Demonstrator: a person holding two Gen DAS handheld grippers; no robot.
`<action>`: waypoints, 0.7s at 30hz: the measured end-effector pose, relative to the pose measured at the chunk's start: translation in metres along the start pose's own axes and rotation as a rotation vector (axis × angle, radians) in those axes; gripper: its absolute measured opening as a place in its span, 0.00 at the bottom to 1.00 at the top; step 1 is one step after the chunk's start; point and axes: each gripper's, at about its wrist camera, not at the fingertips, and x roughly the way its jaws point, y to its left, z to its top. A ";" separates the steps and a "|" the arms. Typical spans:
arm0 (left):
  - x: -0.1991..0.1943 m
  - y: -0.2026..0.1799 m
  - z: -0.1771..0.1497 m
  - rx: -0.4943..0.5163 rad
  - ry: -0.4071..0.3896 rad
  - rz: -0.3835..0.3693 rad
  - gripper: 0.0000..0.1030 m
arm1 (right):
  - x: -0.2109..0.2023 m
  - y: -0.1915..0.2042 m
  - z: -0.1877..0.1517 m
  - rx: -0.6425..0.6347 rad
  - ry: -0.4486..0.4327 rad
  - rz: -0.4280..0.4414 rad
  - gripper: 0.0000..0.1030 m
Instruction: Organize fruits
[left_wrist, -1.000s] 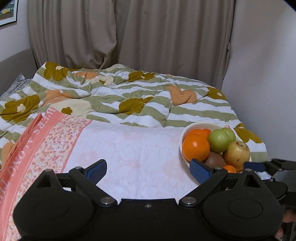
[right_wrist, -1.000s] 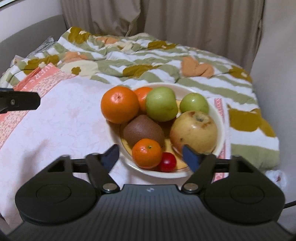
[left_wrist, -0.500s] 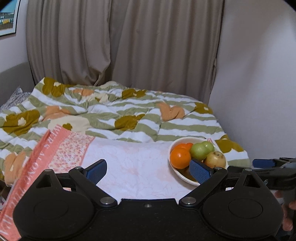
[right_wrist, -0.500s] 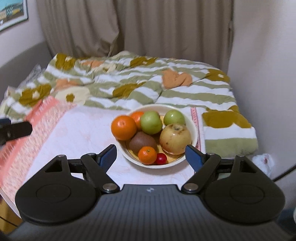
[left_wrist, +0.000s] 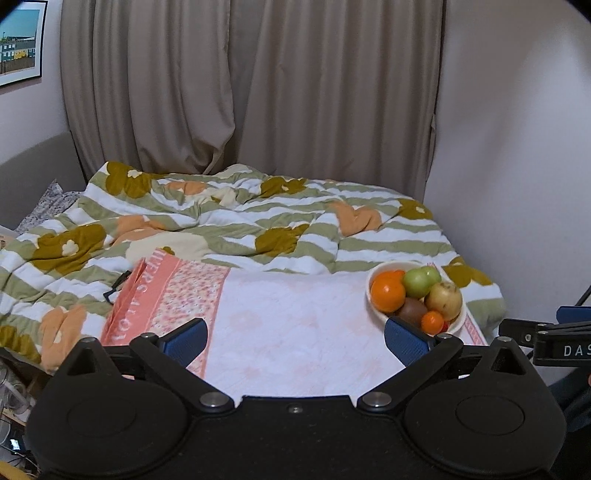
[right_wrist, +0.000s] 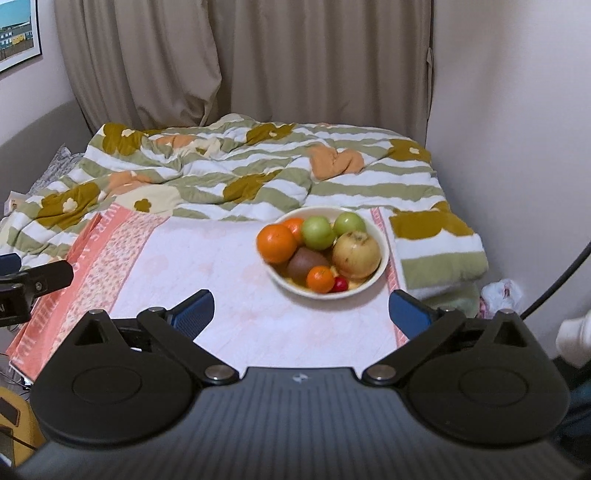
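Observation:
A cream bowl (right_wrist: 382, 266) (left_wrist: 373, 301) sits on a pink-and-white cloth (right_wrist: 221, 280) on the bed. It holds a big orange (right_wrist: 277, 243), two green apples (right_wrist: 317, 232), a yellow pear-like fruit (right_wrist: 356, 254), a brown kiwi (right_wrist: 306, 263), a small mandarin (right_wrist: 320, 279) and a red cherry tomato (right_wrist: 340, 284). My right gripper (right_wrist: 301, 312) hangs back from the bowl, jaws opening wide, nothing between them. My left gripper (left_wrist: 295, 339) is over the cloth left of the bowl, jaws opening too, with nothing in them.
A green-striped floral duvet (left_wrist: 221, 221) covers the bed behind the cloth. Beige curtains (left_wrist: 258, 92) and a white wall (right_wrist: 517, 129) close in the back and right. A white plastic bag (right_wrist: 502, 291) lies on the floor at the bed's right.
Both grippers have pulled back and risen, so the bowl looks smaller and farther. Both pairs of jaws stand slightly wider than before.

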 end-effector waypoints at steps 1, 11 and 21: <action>-0.002 0.003 -0.002 0.001 0.002 0.000 1.00 | -0.001 0.003 -0.003 0.002 0.002 -0.001 1.00; -0.012 0.024 -0.011 0.012 0.002 0.004 1.00 | -0.011 0.024 -0.011 0.013 0.000 -0.030 1.00; -0.013 0.033 -0.012 0.019 0.009 0.008 1.00 | -0.011 0.028 -0.011 0.009 -0.001 -0.039 1.00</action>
